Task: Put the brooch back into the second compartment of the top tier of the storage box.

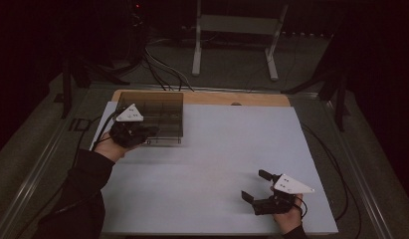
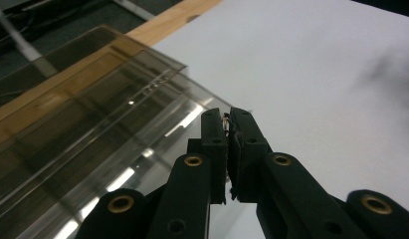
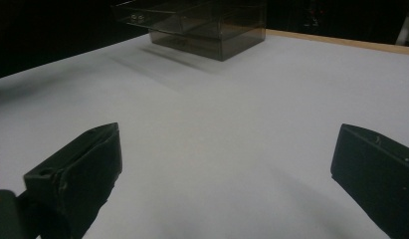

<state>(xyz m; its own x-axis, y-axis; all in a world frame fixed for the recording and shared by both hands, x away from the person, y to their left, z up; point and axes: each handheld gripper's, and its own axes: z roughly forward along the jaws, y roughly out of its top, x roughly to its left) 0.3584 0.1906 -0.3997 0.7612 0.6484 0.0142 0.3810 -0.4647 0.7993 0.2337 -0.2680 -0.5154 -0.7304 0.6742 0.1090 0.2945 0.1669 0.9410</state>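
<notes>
The box (image 2: 92,129) looks like clear smoky plastic, glossy with bright glints. The sheet (image 1: 217,164) is matt, smooth and pale. The far table edge (image 1: 242,98) shows bare wood. Both grippers' jaws look matt black plastic.

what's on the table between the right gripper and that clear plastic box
Nothing: bare white table top runs from the open right gripper to the clear box, seen in the right gripper view and the high view.

Smoky clear box (image 1: 157,117), white sheet (image 1: 227,164).

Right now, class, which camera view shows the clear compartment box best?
The high view: the clear compartment box shows whole, dividers visible. The left gripper view shows its near edge close up; the right gripper view shows it far off, side-on.
</notes>
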